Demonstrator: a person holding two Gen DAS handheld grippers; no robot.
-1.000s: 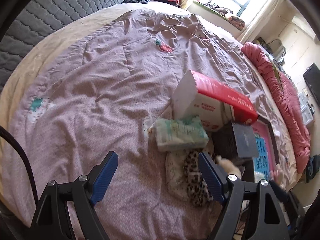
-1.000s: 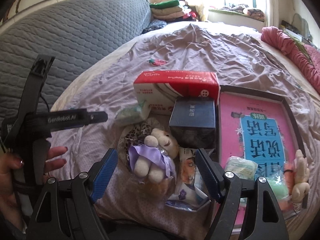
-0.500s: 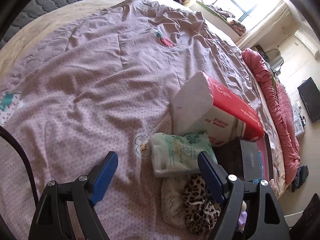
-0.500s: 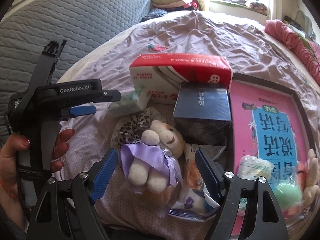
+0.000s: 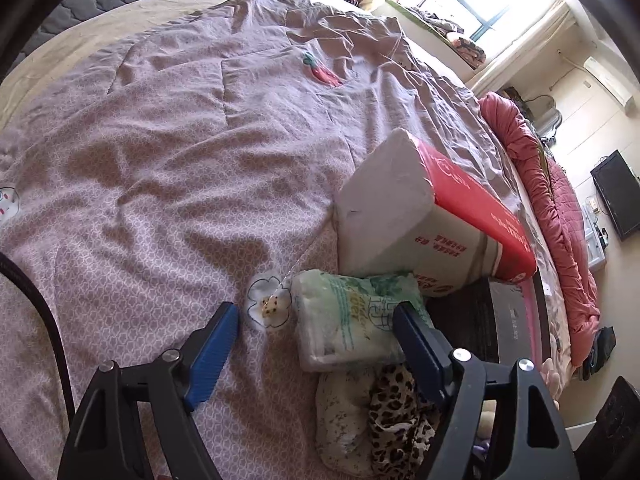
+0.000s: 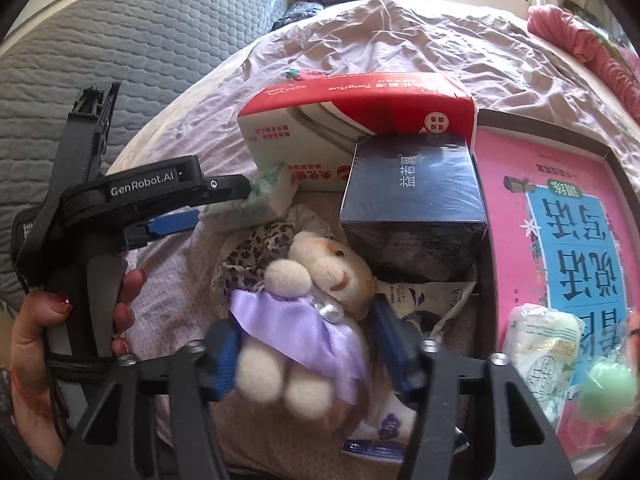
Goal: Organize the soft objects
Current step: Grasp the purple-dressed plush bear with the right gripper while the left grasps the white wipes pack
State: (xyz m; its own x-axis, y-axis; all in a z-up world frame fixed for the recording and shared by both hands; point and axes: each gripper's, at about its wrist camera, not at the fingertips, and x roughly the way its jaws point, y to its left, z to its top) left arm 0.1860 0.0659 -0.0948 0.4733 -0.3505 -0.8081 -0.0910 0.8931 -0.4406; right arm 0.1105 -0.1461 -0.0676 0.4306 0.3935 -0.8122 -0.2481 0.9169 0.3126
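A plush toy in a purple dress [image 6: 296, 320] lies on a leopard-print cloth [image 6: 256, 248] in the pile on the bed. My right gripper [image 6: 308, 348] has come down around it and its jaws are closing. The blue pads sit at the sides of the dress, and I see no squeeze. A green-printed tissue pack [image 5: 348, 320] lies between the fingers of my left gripper [image 5: 316, 332]. Those jaws are closing a little; the right finger is at the pack's edge and the left finger stands clear of it.
A red and white tissue box [image 5: 432, 224] leans behind the pack. A dark blue box [image 6: 412, 192], a pink book in a dark tray [image 6: 560, 220], a white pack [image 6: 540, 344] and a green ball [image 6: 608, 388] lie to the right. A hand [image 6: 36, 320] holds the left tool.
Both grippers have sunk closer to the pile. The right jaws have narrowed around the plush toy. The tissue pack now lies between the left fingers.
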